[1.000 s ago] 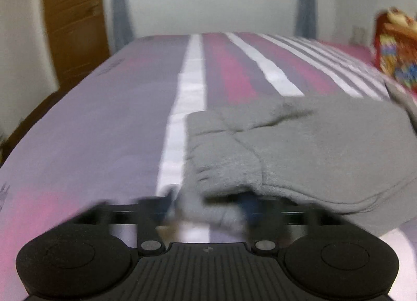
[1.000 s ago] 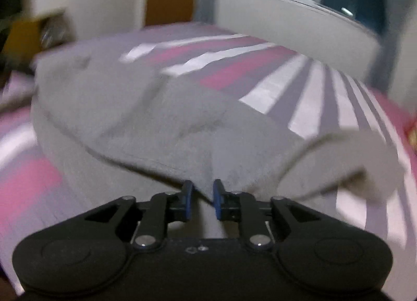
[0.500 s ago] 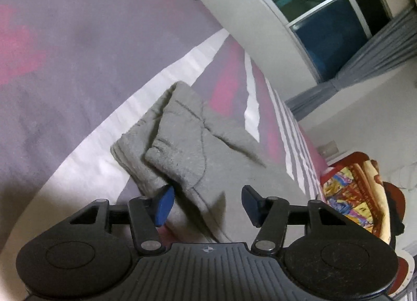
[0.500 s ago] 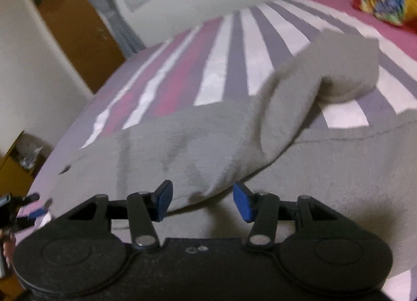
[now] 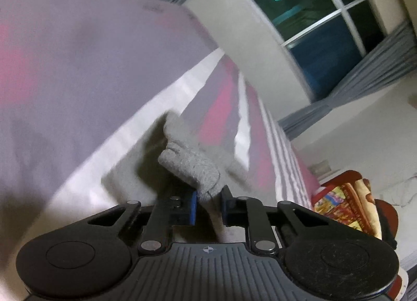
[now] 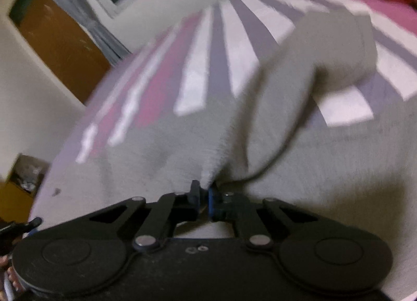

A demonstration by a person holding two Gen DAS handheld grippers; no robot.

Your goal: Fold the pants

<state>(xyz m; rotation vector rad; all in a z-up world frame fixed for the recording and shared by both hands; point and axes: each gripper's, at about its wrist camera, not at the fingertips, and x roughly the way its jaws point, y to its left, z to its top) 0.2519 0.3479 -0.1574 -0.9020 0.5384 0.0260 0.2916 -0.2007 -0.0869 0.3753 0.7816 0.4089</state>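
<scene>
Grey fleece pants [image 6: 299, 144] lie on a bed with a striped purple, pink and white cover [image 6: 229, 48]. My right gripper [image 6: 204, 198] is shut on a pinched fold of the pants, and the cloth rises in a ridge ahead of it toward a bulging folded end. In the left wrist view a corner of the pants [image 5: 192, 163] is lifted off the cover [image 5: 78, 79]. My left gripper [image 5: 208, 204] is shut on that corner, with cloth bunched between its blue pads [image 5: 193, 206].
A window [image 5: 320, 14] with grey curtains is beyond the bed. A colourful blanket on a red seat [image 5: 346, 207] is at the right. An orange-brown door [image 6: 60, 45] and a box of clutter [image 6: 23, 178] are at the left of the bed.
Both grippers were open around the pants half a second ago. Both have closed on the cloth, and the left one has lifted its corner off the bed.
</scene>
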